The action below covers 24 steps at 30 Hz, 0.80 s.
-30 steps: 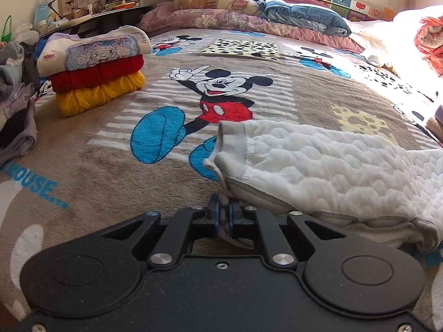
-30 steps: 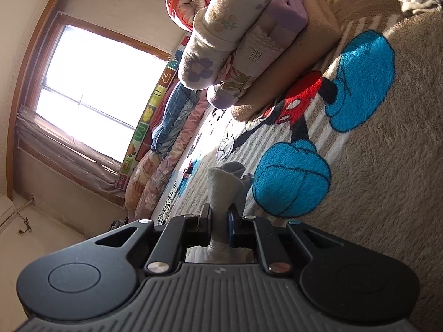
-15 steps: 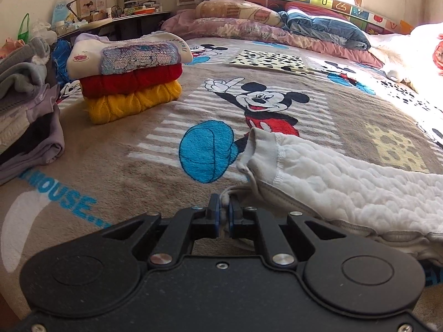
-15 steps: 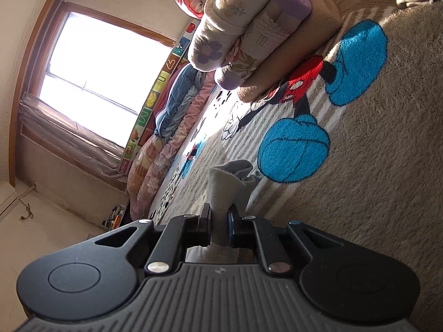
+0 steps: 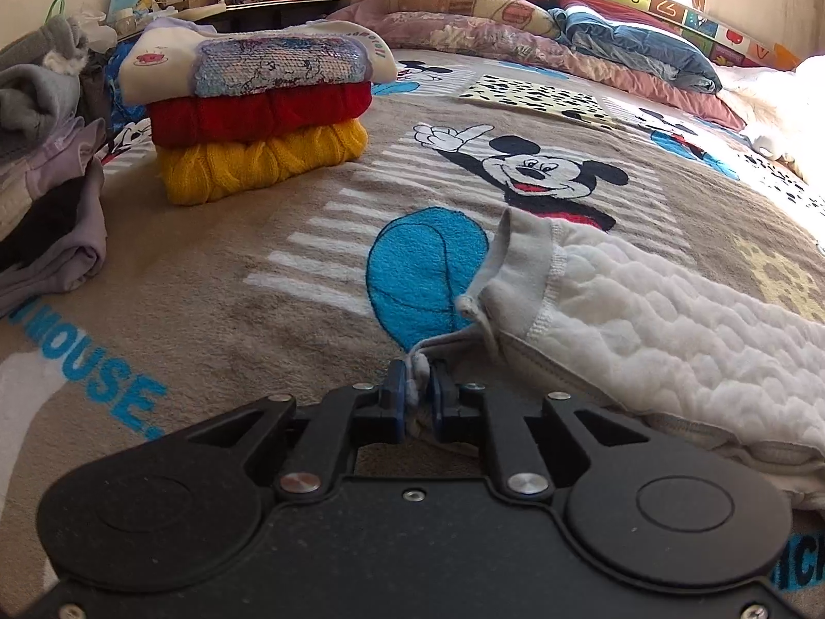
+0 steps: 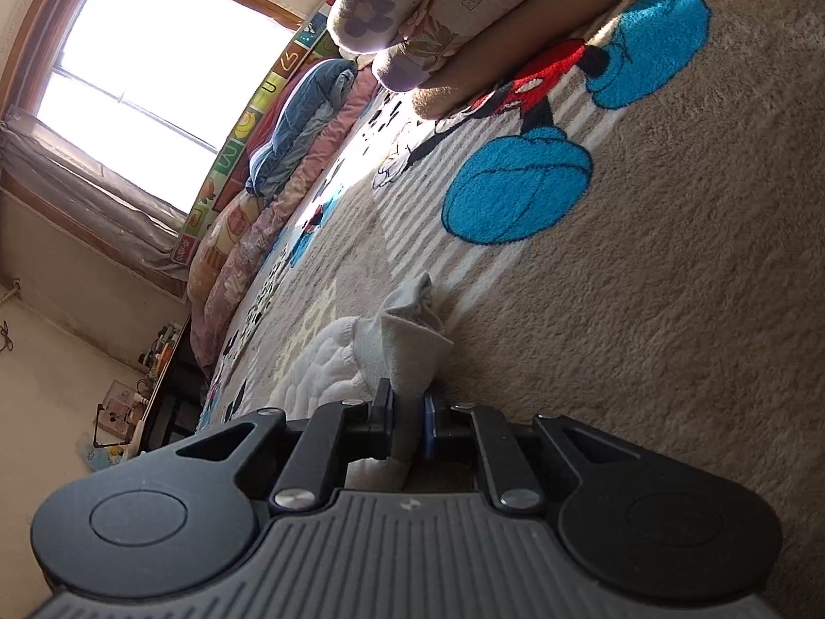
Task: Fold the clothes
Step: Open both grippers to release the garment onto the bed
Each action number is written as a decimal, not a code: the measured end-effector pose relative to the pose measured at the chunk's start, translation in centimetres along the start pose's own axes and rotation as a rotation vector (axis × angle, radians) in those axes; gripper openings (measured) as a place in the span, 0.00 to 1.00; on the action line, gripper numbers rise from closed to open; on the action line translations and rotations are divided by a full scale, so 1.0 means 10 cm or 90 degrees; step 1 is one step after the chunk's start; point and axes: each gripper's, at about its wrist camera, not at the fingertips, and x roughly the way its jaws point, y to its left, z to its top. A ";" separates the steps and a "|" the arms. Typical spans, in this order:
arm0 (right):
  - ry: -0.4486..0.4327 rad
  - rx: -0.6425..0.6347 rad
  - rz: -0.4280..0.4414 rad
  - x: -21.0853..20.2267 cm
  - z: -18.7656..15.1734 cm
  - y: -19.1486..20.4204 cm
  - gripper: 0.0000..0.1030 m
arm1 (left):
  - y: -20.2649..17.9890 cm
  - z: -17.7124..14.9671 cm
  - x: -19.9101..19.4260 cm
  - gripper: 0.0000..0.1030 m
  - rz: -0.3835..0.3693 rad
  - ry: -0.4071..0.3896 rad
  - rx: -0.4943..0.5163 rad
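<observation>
A white quilted garment (image 5: 649, 320) with a grey ribbed cuff lies on the Mickey Mouse blanket (image 5: 258, 268), stretching to the right. My left gripper (image 5: 415, 402) is shut on a thin edge of the garment near the cuff, low over the blanket. In the right wrist view, my right gripper (image 6: 407, 428) is shut on another grey cuff of the same garment (image 6: 407, 340), with the quilted part bunched just behind it.
A stack of folded sweaters (image 5: 258, 108), white, red and yellow, stands at the back left. Loose grey and lilac clothes (image 5: 46, 185) lie at the left edge. Pillows (image 5: 515, 26) line the headboard. Folded blankets (image 6: 454, 10) are piled far ahead in the right wrist view.
My left gripper pulled the garment's edge to the left and nearer, so the cuff stretched out. My right gripper moved lower with its cuff, and the quilted fabric came into view.
</observation>
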 end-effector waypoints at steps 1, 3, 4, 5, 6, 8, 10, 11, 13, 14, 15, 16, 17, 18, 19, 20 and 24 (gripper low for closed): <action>0.002 -0.002 -0.003 -0.02 0.00 0.01 0.14 | 0.07 0.00 -0.01 0.39 0.006 0.002 -0.017; -0.006 -0.030 -0.020 -0.09 0.00 0.07 0.20 | 0.21 0.01 -0.05 0.48 -0.008 0.008 -0.055; -0.017 -0.039 -0.026 -0.13 0.00 0.08 0.24 | 0.27 0.01 -0.08 0.50 -0.019 0.010 -0.072; -0.027 -0.048 -0.033 -0.18 0.00 0.10 0.24 | 0.31 0.01 -0.12 0.49 -0.018 0.008 -0.079; -0.037 -0.055 -0.037 -0.22 0.00 0.10 0.25 | 0.34 0.01 -0.16 0.48 -0.009 0.006 -0.079; -0.055 -0.067 -0.042 -0.26 0.03 0.12 0.25 | 0.42 0.02 -0.24 0.45 -0.007 0.002 -0.089; -0.069 -0.112 -0.046 -0.28 0.07 0.22 0.26 | 0.49 0.06 -0.31 0.45 -0.030 -0.001 -0.108; -0.070 -0.132 -0.045 -0.28 0.10 0.27 0.27 | 0.53 0.08 -0.35 0.45 -0.044 -0.002 -0.118; -0.062 -0.166 -0.037 -0.25 0.18 0.36 0.34 | 0.54 0.17 -0.39 0.45 -0.070 -0.002 -0.112; -0.057 -0.181 -0.034 -0.23 0.21 0.41 0.35 | 0.52 0.23 -0.40 0.45 -0.082 -0.003 -0.104; -0.051 -0.191 -0.034 -0.21 0.24 0.44 0.36 | 0.48 0.29 -0.40 0.46 -0.095 -0.003 -0.094; -0.044 -0.202 -0.034 -0.19 0.27 0.48 0.36 | 0.45 0.35 -0.39 0.46 -0.107 0.000 -0.085; -0.036 -0.216 -0.034 -0.16 0.30 0.52 0.36 | 0.40 0.41 -0.37 0.47 -0.119 0.003 -0.076; -0.027 -0.227 -0.035 -0.13 0.33 0.55 0.38 | 0.35 0.47 -0.35 0.47 -0.129 0.005 -0.066; -0.015 -0.235 -0.036 -0.10 0.35 0.57 0.40 | 0.29 0.52 -0.32 0.48 -0.136 0.007 -0.051; -0.003 -0.243 -0.037 -0.07 0.36 0.59 0.41 | 0.21 0.57 -0.27 0.49 -0.141 0.013 -0.034; 0.043 -0.282 -0.049 0.04 0.36 0.67 0.43 | -0.06 0.71 -0.07 0.49 -0.164 0.039 0.027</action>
